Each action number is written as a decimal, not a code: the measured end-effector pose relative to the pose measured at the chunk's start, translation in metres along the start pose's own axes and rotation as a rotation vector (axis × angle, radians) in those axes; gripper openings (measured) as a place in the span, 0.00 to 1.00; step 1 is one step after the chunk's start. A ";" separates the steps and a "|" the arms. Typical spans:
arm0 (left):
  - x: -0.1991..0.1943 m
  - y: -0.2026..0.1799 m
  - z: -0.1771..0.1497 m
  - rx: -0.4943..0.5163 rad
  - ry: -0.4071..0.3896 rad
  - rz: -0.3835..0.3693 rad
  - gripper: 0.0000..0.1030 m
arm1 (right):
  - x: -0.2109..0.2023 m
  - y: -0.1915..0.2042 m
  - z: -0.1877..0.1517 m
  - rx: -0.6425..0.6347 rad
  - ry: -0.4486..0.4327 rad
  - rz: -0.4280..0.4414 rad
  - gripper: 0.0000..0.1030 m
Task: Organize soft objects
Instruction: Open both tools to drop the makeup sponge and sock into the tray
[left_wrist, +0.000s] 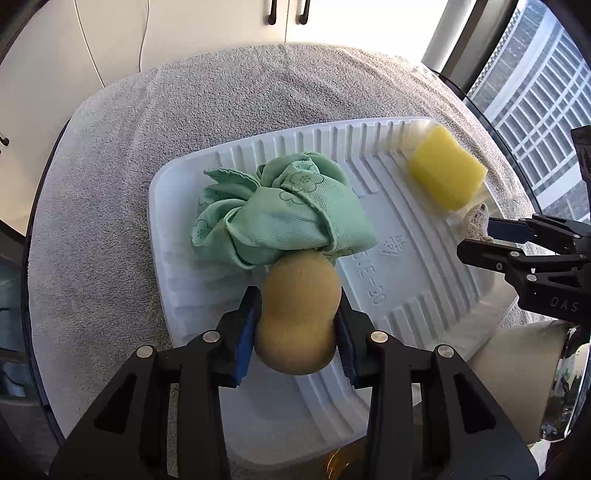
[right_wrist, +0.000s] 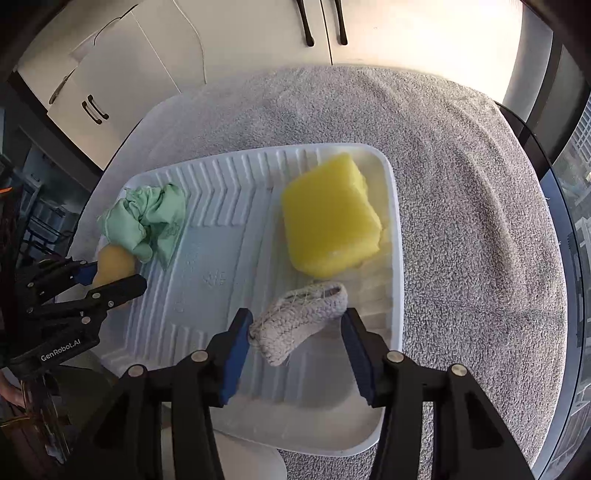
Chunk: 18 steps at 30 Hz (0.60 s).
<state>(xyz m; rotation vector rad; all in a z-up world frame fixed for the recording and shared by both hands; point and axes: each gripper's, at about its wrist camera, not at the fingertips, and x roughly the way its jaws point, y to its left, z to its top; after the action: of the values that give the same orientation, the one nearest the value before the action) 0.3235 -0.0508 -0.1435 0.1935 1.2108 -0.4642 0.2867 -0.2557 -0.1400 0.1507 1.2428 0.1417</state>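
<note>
A white ribbed tray (left_wrist: 413, 258) (right_wrist: 207, 266) lies on a grey towel. My left gripper (left_wrist: 298, 314) is shut on a tan peanut-shaped sponge (left_wrist: 299, 310) over the tray's near left part; the sponge also shows in the right wrist view (right_wrist: 110, 264). A crumpled green cloth (left_wrist: 280, 206) (right_wrist: 146, 221) lies in the tray just beyond it, touching it. A yellow sponge (left_wrist: 447, 171) (right_wrist: 328, 218) sits in the far right corner. My right gripper (right_wrist: 297, 328) is open around a grey knitted scrubber (right_wrist: 301, 319) (left_wrist: 476, 221) lying in the tray; the left pad touches its end.
The grey towel (left_wrist: 221, 110) (right_wrist: 461, 203) covers a round table. White cabinets (right_wrist: 110, 74) stand behind it. A window (left_wrist: 535, 110) with buildings outside is on the right. The table edge drops off at left and right.
</note>
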 end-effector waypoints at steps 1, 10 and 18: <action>0.000 0.000 0.000 0.005 0.002 0.001 0.35 | 0.001 0.000 0.000 -0.005 0.004 -0.002 0.52; -0.022 0.006 0.004 -0.019 -0.064 -0.002 0.51 | -0.005 0.003 0.004 -0.026 -0.016 -0.009 0.60; -0.030 0.004 0.003 -0.017 -0.090 0.024 0.51 | -0.015 -0.002 0.003 -0.006 -0.040 -0.007 0.61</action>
<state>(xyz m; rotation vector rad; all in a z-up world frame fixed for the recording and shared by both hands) 0.3192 -0.0413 -0.1149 0.1709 1.1229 -0.4369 0.2849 -0.2604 -0.1252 0.1432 1.2026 0.1361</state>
